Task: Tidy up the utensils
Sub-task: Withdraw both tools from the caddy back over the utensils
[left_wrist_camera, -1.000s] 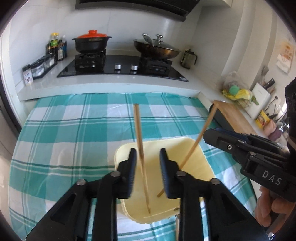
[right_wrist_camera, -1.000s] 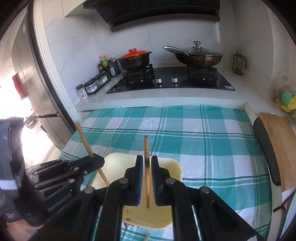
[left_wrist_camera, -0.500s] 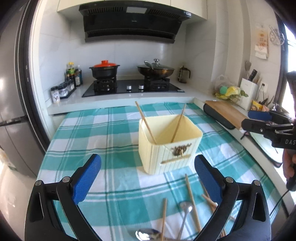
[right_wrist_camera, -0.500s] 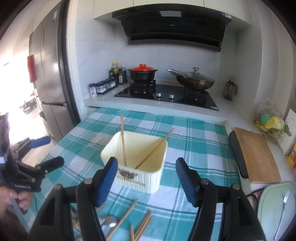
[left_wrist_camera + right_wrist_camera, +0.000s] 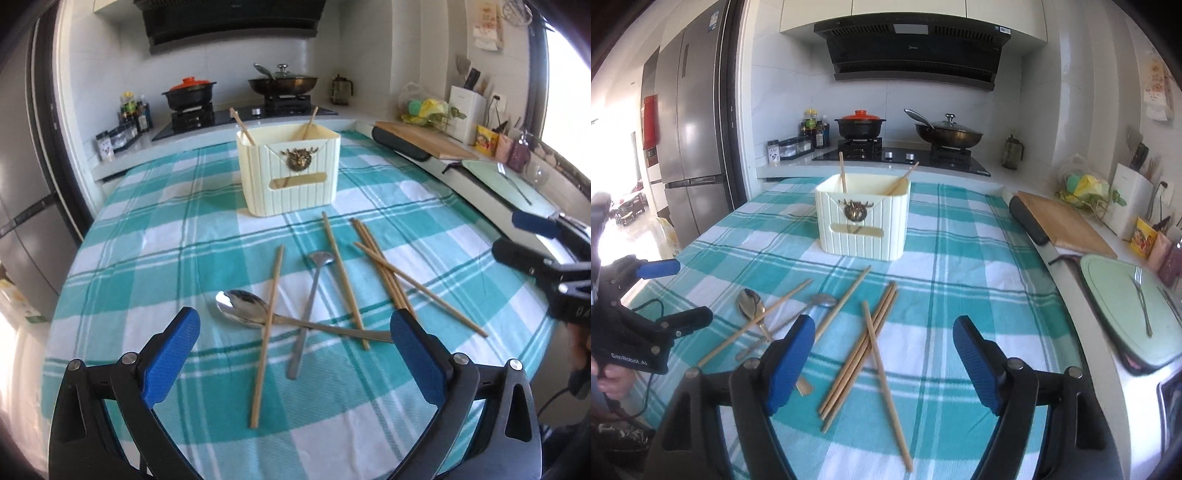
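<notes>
A cream utensil holder [image 5: 289,170] stands on the checked tablecloth with two wooden chopsticks [image 5: 242,125] leaning in it; it also shows in the right wrist view [image 5: 863,218]. Several loose chopsticks [image 5: 380,266] and two metal spoons [image 5: 243,312] lie in front of it, crossing each other; the right wrist view shows the chopsticks [image 5: 871,332] and a spoon [image 5: 750,304]. My left gripper [image 5: 295,350] is open and empty, near the table's front edge above the spoons. My right gripper [image 5: 884,360] is open and empty above the chopstick pile.
A stove with a black pot [image 5: 190,94] and a wok [image 5: 282,83] stands behind the table. A wooden cutting board [image 5: 1063,221] and a green board with a fork [image 5: 1134,306] lie on the right counter. A fridge [image 5: 690,147] stands left.
Both grippers let go of the chopsticks in the holder, opened wide and pulled back and down towards the table's front. The loose utensils came into view.
</notes>
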{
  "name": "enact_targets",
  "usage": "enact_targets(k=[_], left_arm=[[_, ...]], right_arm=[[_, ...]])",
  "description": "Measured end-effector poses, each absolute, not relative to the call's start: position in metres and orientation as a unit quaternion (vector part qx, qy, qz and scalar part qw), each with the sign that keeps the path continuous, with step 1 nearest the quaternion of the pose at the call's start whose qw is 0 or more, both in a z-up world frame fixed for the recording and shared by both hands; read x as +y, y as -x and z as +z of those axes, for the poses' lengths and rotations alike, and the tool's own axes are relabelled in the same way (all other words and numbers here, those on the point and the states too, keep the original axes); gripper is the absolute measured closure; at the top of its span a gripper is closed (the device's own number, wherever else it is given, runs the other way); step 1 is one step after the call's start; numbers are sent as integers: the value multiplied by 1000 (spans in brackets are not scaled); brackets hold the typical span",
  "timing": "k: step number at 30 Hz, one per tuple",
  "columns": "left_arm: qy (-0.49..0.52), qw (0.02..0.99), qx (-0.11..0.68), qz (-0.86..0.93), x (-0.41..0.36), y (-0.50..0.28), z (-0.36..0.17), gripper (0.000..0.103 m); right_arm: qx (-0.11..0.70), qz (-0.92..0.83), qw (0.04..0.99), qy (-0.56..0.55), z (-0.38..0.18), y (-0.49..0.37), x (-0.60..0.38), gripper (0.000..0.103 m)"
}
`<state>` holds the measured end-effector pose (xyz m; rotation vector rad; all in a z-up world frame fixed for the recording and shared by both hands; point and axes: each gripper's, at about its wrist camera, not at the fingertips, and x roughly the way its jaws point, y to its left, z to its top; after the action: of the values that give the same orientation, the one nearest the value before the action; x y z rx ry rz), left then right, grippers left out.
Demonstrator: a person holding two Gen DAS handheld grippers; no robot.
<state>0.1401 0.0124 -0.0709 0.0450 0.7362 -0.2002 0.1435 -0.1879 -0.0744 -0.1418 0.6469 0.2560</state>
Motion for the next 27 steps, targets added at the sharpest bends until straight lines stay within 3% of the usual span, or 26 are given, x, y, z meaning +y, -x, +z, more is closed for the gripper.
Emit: enact_targets(k=[11, 27], left_arm=[[11, 926, 366, -88, 19, -130, -79, 1], [49, 914, 402, -35, 58, -138, -110, 1]], right_arm=[[259, 108, 957, 78, -74, -109, -189, 24], [312, 111, 942, 58, -105, -122, -191, 24]])
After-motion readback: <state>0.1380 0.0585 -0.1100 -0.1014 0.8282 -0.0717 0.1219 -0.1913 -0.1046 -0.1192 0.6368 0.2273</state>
